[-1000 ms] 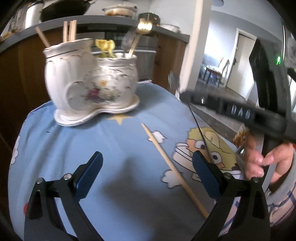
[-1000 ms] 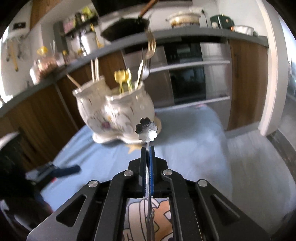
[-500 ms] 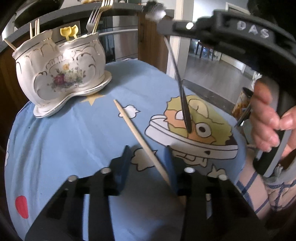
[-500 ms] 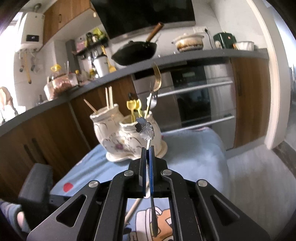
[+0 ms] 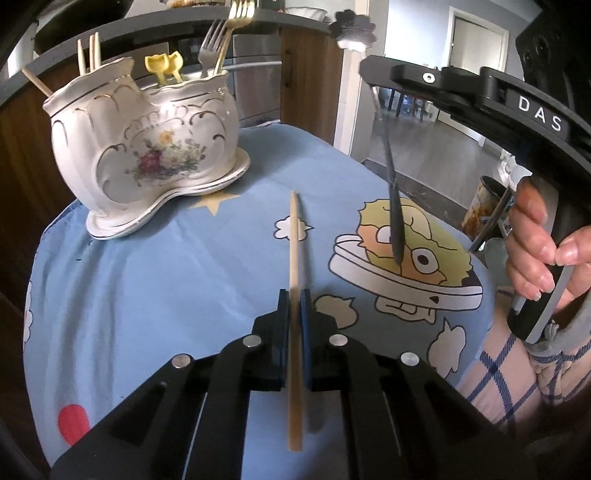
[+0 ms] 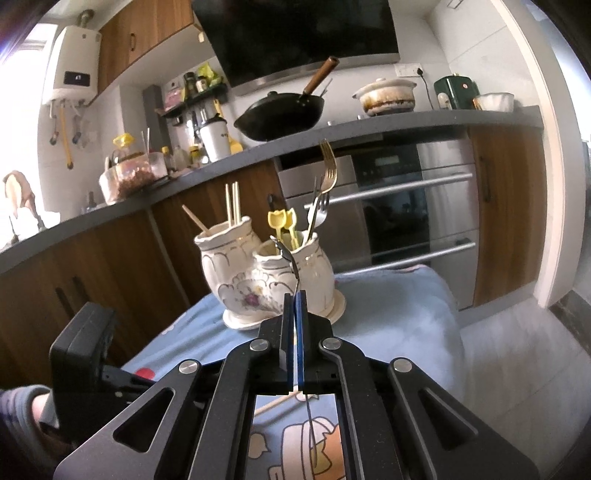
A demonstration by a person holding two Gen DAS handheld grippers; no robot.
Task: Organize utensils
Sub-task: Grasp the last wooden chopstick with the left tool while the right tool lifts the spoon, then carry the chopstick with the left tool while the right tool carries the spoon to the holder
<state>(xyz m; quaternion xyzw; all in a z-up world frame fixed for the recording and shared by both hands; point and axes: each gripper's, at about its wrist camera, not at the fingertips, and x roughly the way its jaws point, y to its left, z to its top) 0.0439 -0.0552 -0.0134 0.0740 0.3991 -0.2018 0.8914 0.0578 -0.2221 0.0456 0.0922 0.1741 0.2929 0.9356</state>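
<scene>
A wooden chopstick [image 5: 294,236] lies on the blue cloth, and my left gripper [image 5: 294,295] is closing its jaws on it, blue pads pressing its sides. My right gripper [image 6: 295,295] is shut on a slim metal utensil [image 6: 291,262] with a flower-shaped end [image 5: 352,33]. Its dark lower end [image 5: 397,236] hangs above the cloth's cartoon print. The right gripper [image 5: 369,70] is held up at the right of the left wrist view. The white floral porcelain holder [image 5: 147,147] stands at the table's far left, holding chopsticks, yellow utensils and forks [image 6: 325,184]. The holder [image 6: 258,280] is straight ahead in the right wrist view.
The small table is covered by a blue cartoon cloth [image 5: 147,295] whose edge drops off at the right. A person's hand [image 5: 535,251] grips the right gripper's handle. Behind stand wooden cabinets, an oven [image 6: 399,206] and a counter with a wok [image 6: 280,114].
My left gripper's jaws went from wide open to closed around the chopstick. The right gripper lifted the metal utensil higher, and its flower end now shows edge-on in its own view.
</scene>
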